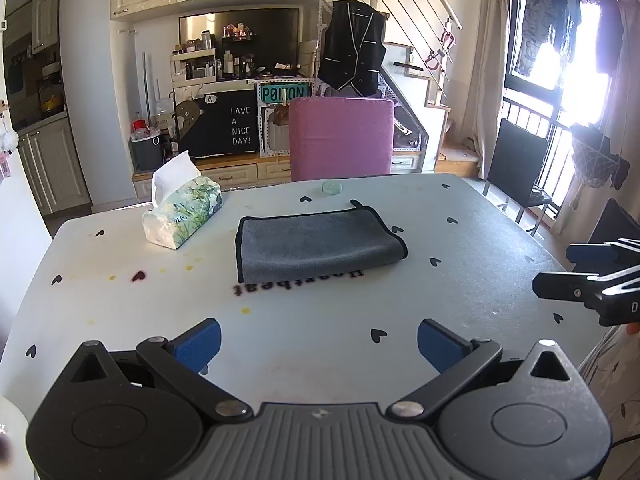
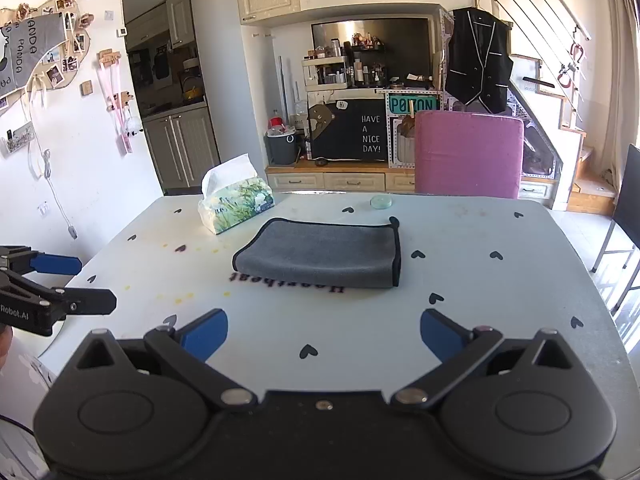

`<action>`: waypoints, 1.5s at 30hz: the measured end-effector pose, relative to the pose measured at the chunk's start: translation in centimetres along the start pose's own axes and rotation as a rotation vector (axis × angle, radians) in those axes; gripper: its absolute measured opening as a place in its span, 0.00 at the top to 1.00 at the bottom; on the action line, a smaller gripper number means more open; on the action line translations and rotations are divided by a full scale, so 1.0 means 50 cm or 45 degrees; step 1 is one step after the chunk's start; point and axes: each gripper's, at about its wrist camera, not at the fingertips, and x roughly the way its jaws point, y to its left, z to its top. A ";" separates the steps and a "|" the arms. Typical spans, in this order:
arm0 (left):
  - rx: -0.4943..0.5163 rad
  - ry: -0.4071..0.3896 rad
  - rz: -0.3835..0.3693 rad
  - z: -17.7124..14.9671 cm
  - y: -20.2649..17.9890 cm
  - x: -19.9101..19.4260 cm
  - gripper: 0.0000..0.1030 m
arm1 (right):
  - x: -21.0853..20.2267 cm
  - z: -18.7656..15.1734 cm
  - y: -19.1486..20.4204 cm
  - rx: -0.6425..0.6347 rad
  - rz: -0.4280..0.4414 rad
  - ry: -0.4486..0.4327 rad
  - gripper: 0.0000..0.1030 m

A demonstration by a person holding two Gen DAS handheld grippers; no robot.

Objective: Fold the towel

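A grey towel with a black hem (image 1: 316,246) lies folded flat on the white heart-print table (image 1: 460,288), near its middle; it also shows in the right wrist view (image 2: 320,254). My left gripper (image 1: 319,344) is open and empty, held over the near part of the table, well short of the towel. My right gripper (image 2: 324,334) is open and empty too, also short of the towel. Each gripper shows at the edge of the other's view, the right one (image 1: 580,272) and the left one (image 2: 76,284), both with jaws apart.
A tissue pack (image 1: 182,212) stands left of the towel. A small round clear lid (image 1: 332,187) lies behind it near the far edge. A pink chair (image 1: 340,138) stands beyond the table, a black chair (image 1: 516,168) at the right.
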 end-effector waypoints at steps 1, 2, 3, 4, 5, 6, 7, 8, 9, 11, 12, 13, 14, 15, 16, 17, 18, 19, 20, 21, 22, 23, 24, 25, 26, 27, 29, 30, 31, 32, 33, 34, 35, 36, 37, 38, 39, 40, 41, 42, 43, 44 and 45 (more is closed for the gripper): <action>0.002 -0.001 -0.001 0.000 -0.001 0.000 0.00 | 0.000 -0.001 0.000 0.001 0.002 0.000 0.01; 0.003 -0.001 -0.002 0.000 -0.001 0.000 0.00 | 0.000 -0.001 0.000 0.001 0.002 0.001 0.00; 0.002 -0.001 0.000 0.000 -0.001 0.000 0.00 | 0.000 -0.001 0.000 0.000 0.001 0.001 0.00; 0.001 -0.001 0.001 0.000 -0.001 0.000 0.00 | 0.000 0.000 0.000 -0.001 -0.001 0.001 0.00; -0.001 0.000 0.002 0.000 -0.001 0.000 0.00 | 0.000 0.000 0.000 -0.001 0.001 0.000 0.01; -0.002 0.000 0.003 0.000 -0.001 0.000 0.00 | 0.000 0.000 0.000 -0.002 0.001 0.000 0.01; -0.003 0.000 0.005 0.000 0.000 0.000 0.00 | 0.001 -0.001 0.001 -0.003 0.001 -0.001 0.01; -0.004 0.000 0.006 0.000 0.000 0.000 0.00 | 0.002 -0.001 0.002 -0.005 0.003 -0.001 0.01; -0.004 0.001 0.008 0.001 0.000 0.000 0.00 | 0.003 -0.002 0.003 -0.007 0.004 -0.001 0.00; -0.003 0.002 0.008 0.000 -0.001 0.000 0.00 | 0.005 -0.002 0.005 -0.011 0.003 0.001 0.01; -0.003 0.001 0.007 0.000 0.000 0.000 0.00 | 0.005 -0.002 0.005 -0.010 0.004 0.001 0.01; -0.003 0.001 0.007 0.000 0.000 0.000 0.00 | 0.005 -0.002 0.005 -0.009 0.004 0.001 0.01; -0.002 0.002 0.007 0.000 0.000 0.000 0.00 | 0.005 -0.002 0.005 -0.008 0.004 0.000 0.01; -0.002 0.002 0.007 0.000 -0.001 0.000 0.00 | 0.005 -0.002 0.005 -0.010 0.004 0.001 0.01; -0.001 0.003 0.009 0.000 0.000 0.001 0.00 | 0.005 -0.002 0.005 -0.011 0.003 0.001 0.00; -0.002 0.003 0.011 0.000 0.000 0.001 0.00 | 0.005 -0.002 0.005 -0.011 0.003 0.001 0.00; -0.003 0.004 0.010 -0.001 0.000 0.002 0.00 | 0.005 -0.002 0.005 -0.011 0.004 0.001 0.01; -0.002 0.003 0.010 -0.002 0.001 0.003 0.00 | 0.005 -0.001 0.005 -0.011 0.005 0.001 0.00; -0.001 0.002 0.011 -0.002 0.000 0.002 0.00 | 0.005 -0.001 0.005 -0.011 0.004 0.001 0.00; 0.000 0.001 0.010 -0.002 0.000 0.002 0.00 | 0.005 -0.001 0.005 -0.011 0.003 0.002 0.00; 0.000 0.000 0.008 -0.003 0.000 0.002 0.00 | 0.006 -0.001 0.005 -0.011 0.001 0.002 0.01; 0.001 0.000 0.007 -0.004 0.000 0.003 0.00 | 0.005 -0.004 0.006 -0.010 0.001 0.001 0.00; 0.001 0.000 0.008 -0.004 0.000 0.003 0.00 | 0.005 -0.004 0.006 -0.010 0.002 0.001 0.00; 0.001 0.000 0.008 -0.004 0.000 0.003 0.00 | 0.005 -0.004 0.006 -0.010 0.002 0.002 0.00; 0.000 0.000 0.008 -0.004 0.000 0.003 0.00 | 0.005 -0.004 0.006 -0.013 0.000 0.002 0.00; 0.000 0.000 0.008 -0.004 0.000 0.003 0.00 | 0.005 -0.004 0.006 -0.013 0.001 0.002 0.00; 0.000 0.000 0.007 -0.004 0.000 0.003 0.00 | 0.006 -0.004 0.006 -0.013 0.002 0.004 0.00; 0.001 0.000 0.007 -0.004 0.000 0.004 0.00 | 0.007 -0.005 0.006 -0.013 0.002 0.005 0.00; 0.001 0.000 0.007 -0.004 0.000 0.003 0.00 | 0.008 -0.006 0.005 -0.014 0.001 0.006 0.00; 0.000 0.000 0.007 -0.004 0.000 0.003 0.00 | 0.008 -0.006 0.005 -0.013 0.001 0.005 0.01; 0.000 0.000 0.007 -0.004 -0.001 0.003 0.00 | 0.008 -0.006 0.005 -0.013 0.002 0.005 0.00; 0.000 0.001 0.008 -0.004 0.000 0.003 0.00 | 0.009 -0.006 0.005 -0.013 0.002 0.005 0.00; 0.000 0.001 0.008 -0.004 0.000 0.003 0.00 | 0.008 -0.006 0.005 -0.014 0.002 0.005 0.00; 0.001 0.001 0.008 -0.004 0.000 0.003 0.00 | 0.009 -0.006 0.004 -0.014 0.003 0.006 0.00; 0.001 0.001 0.008 -0.004 0.000 0.003 0.00 | 0.009 -0.006 0.004 -0.014 0.002 0.007 0.00; 0.001 0.000 0.007 -0.004 -0.001 0.003 0.00 | 0.008 -0.006 0.005 -0.014 0.001 0.006 0.00; 0.001 0.000 0.007 -0.004 -0.001 0.003 0.00 | 0.008 -0.005 0.005 -0.014 0.002 0.005 0.00; 0.001 0.000 0.007 -0.004 0.000 0.003 0.00 | 0.008 -0.005 0.005 -0.014 0.002 0.006 0.00; 0.002 0.000 0.008 -0.004 -0.001 0.003 0.00 | 0.008 -0.005 0.005 -0.014 0.002 0.006 0.01; 0.002 0.000 0.007 -0.004 -0.001 0.003 0.00 | 0.008 -0.005 0.005 -0.014 0.002 0.007 0.01; 0.002 0.000 0.007 -0.004 -0.001 0.003 0.00 | 0.009 -0.007 0.004 -0.015 0.001 0.008 0.00; 0.003 0.001 0.008 -0.004 -0.001 0.003 0.00 | 0.009 -0.007 0.004 -0.014 0.002 0.008 0.00; 0.003 0.001 0.008 -0.004 0.000 0.003 0.00 | 0.009 -0.007 0.004 -0.013 0.002 0.007 0.00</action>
